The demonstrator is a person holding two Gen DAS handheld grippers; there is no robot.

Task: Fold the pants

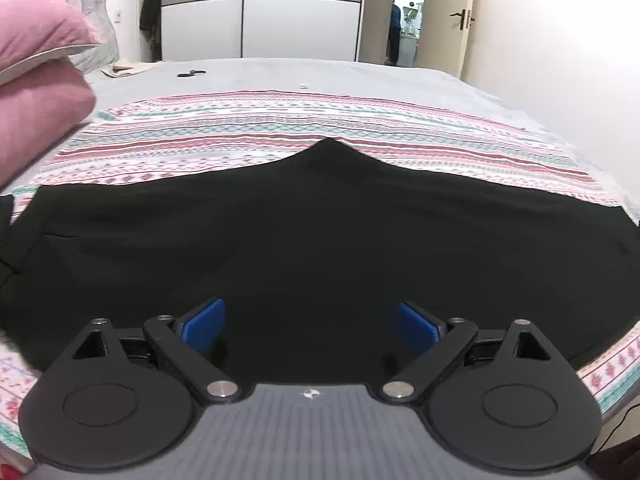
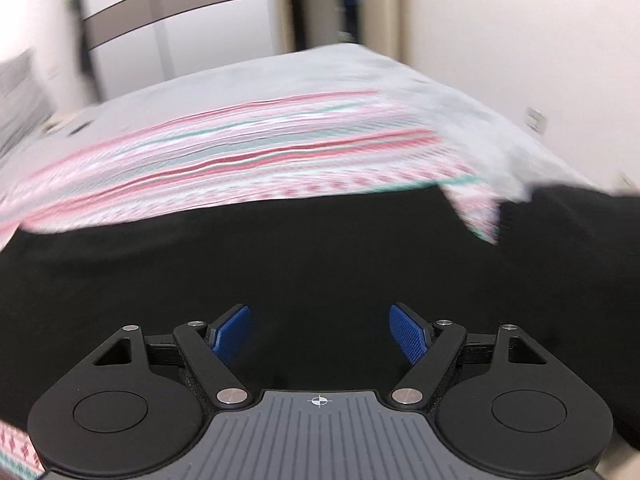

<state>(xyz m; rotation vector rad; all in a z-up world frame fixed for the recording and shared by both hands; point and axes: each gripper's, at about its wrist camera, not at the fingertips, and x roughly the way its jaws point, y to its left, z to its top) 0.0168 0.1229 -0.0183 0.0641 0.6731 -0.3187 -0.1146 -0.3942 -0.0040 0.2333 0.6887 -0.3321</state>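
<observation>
The black pants [image 1: 320, 232] lie spread flat across a striped pink, white and green sheet [image 1: 280, 120] on the bed, with a pointed peak on their far edge. My left gripper [image 1: 310, 320] hovers low over their near part. It is open wide, and only the cloth below shows between the blue pads [image 1: 204, 320]. The right wrist view is blurred by motion. There the right gripper [image 2: 320, 332] is also open above the black pants [image 2: 280, 264], with nothing between its fingers [image 2: 408, 336]. A flap of the striped sheet [image 2: 476, 208] lies over the pants at the right.
Pink pillows [image 1: 36, 80] are stacked at the left of the bed. A small dark item [image 1: 192, 74] and a folded cloth [image 1: 120, 69] lie on the grey bedsheet [image 1: 360, 76] beyond. A wardrobe [image 1: 260, 12] stands behind, and a person [image 1: 395, 32] stands past an open doorway.
</observation>
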